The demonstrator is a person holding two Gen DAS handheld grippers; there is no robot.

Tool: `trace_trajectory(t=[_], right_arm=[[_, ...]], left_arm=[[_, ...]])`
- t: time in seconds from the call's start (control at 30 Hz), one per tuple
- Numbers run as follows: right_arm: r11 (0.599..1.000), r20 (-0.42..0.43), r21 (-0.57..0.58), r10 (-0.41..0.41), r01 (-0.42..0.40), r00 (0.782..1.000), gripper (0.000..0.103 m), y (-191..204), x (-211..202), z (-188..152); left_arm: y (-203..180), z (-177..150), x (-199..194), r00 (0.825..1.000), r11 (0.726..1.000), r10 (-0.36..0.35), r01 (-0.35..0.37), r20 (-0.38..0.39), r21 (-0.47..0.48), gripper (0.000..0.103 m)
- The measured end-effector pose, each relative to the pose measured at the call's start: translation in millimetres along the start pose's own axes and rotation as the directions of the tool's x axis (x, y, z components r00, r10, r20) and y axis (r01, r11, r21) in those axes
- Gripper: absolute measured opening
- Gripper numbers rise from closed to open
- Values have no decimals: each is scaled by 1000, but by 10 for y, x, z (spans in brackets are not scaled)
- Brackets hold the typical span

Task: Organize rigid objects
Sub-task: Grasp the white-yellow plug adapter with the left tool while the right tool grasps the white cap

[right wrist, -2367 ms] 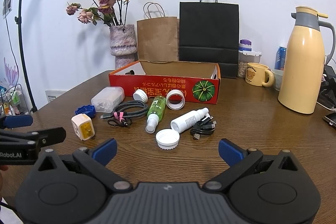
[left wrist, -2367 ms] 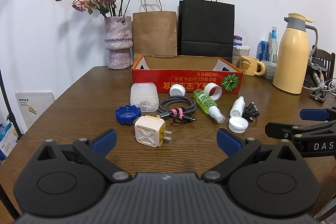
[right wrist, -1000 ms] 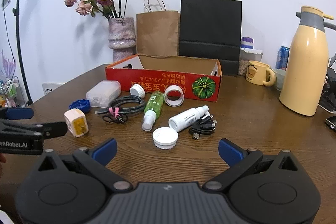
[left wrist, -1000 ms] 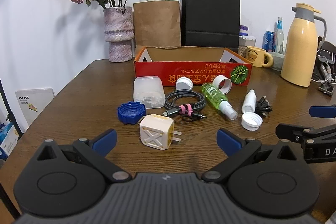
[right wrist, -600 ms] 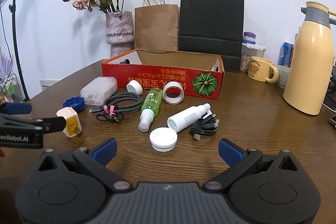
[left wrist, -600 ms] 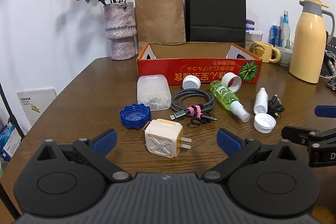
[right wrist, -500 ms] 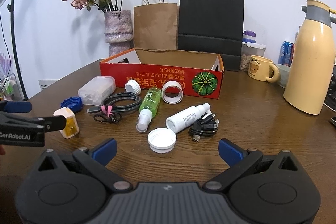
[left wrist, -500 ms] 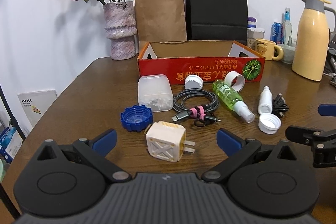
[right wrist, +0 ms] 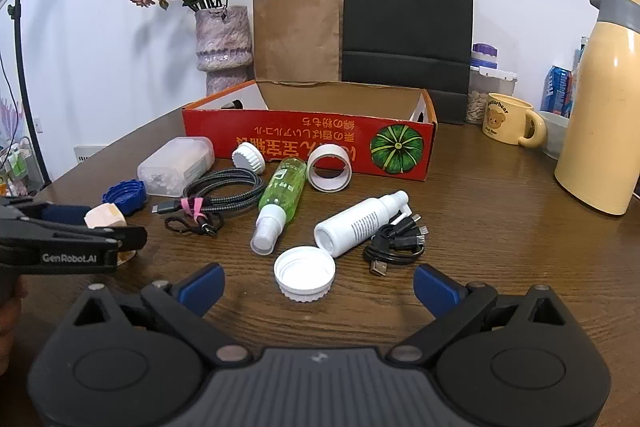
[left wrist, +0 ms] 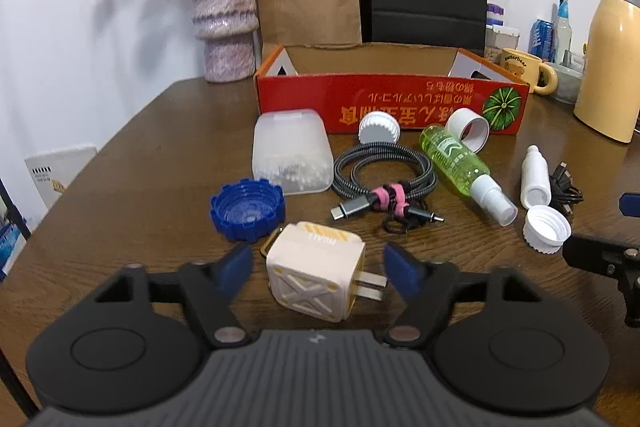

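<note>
The charger (left wrist: 316, 277) — a cream cube with two flat metal prongs — lies on the table (left wrist: 120, 195) squarely between the two blue pads of the left gripper (left wrist: 318, 269), and that is what the coming move turns on: the cube sits centred in the gap, its prongs pointing right toward the right-hand pad, so the squeeze runs along the prong axis rather than across the plain sides. The jaws are closing with the charger between them, but a sliver of table shows on each side, so the pads do not press on it yet. The left hand is clearly the nearer one; in the right wrist view the charger (right wrist: 105, 217) peeps out behind the left gripper's fingers at the far left. The right gripper (right wrist: 318, 285) stands wide and empty, a white cap (right wrist: 305, 277) just ahead of its gap and a white bottle (right wrist: 360, 225) beyond. The red box (left wrist: 392, 99), open-topped, waits further off — likely where the charger is meant to go, past the blue lid (left wrist: 248, 209) and the coiled cable (left wrist: 384, 175)
</note>
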State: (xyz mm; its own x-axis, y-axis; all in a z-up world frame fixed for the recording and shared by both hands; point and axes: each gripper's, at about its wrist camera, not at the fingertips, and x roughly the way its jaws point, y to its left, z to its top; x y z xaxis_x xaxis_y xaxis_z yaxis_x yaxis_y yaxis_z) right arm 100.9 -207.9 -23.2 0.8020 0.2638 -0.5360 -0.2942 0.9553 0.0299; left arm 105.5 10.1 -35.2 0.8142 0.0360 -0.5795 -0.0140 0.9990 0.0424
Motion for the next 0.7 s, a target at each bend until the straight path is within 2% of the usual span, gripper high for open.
trace_trajectory(t=[0.03, 0.37, 0.4, 0.7], right_arm=[[1000, -2, -1, 0, 0, 1000, 101, 5, 10, 2], [1000, -20, -16, 3, -3, 1000, 96, 43, 115, 21], [1000, -25, -18, 2, -2, 1000, 93, 46, 134, 24], [998, -70, -50, 22, -25, 997, 72, 107, 301, 67]], left_arm=[[11, -3, 2, 1000, 1000, -12, 12, -1, -6, 65], [31, -6, -25, 1000, 1000, -11, 11, 12, -23, 63], [37, -4, -32, 1000, 1000, -11, 11, 16, -26, 61], [67, -2, -76, 999, 999, -10, 12, 39, -38, 61]])
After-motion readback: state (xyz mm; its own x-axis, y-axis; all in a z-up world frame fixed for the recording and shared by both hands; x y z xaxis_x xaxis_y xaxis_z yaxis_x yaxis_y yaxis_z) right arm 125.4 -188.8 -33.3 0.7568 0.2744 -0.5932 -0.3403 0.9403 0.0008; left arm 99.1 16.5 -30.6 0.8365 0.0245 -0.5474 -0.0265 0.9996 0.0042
